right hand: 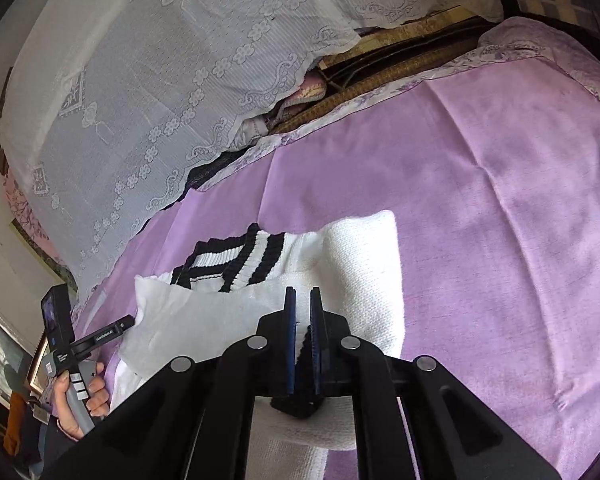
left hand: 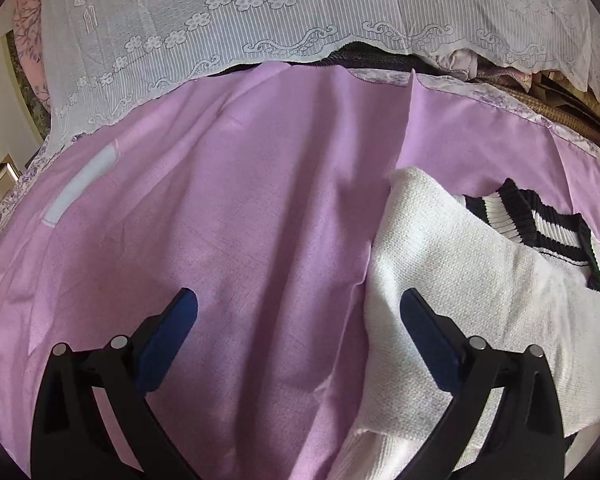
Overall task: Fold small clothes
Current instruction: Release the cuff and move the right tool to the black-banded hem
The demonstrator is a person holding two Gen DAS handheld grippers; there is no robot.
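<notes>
While the white sweater [right hand: 355, 272] with black stripes lay on the purple sheet [right hand: 499, 208], the right gripper [right hand: 303, 294] pinched its black knit edge tight. The left gripper [left hand: 298, 304] hung over the sheet beside the sweater, its fingers spread wide and holding nothing.
</notes>
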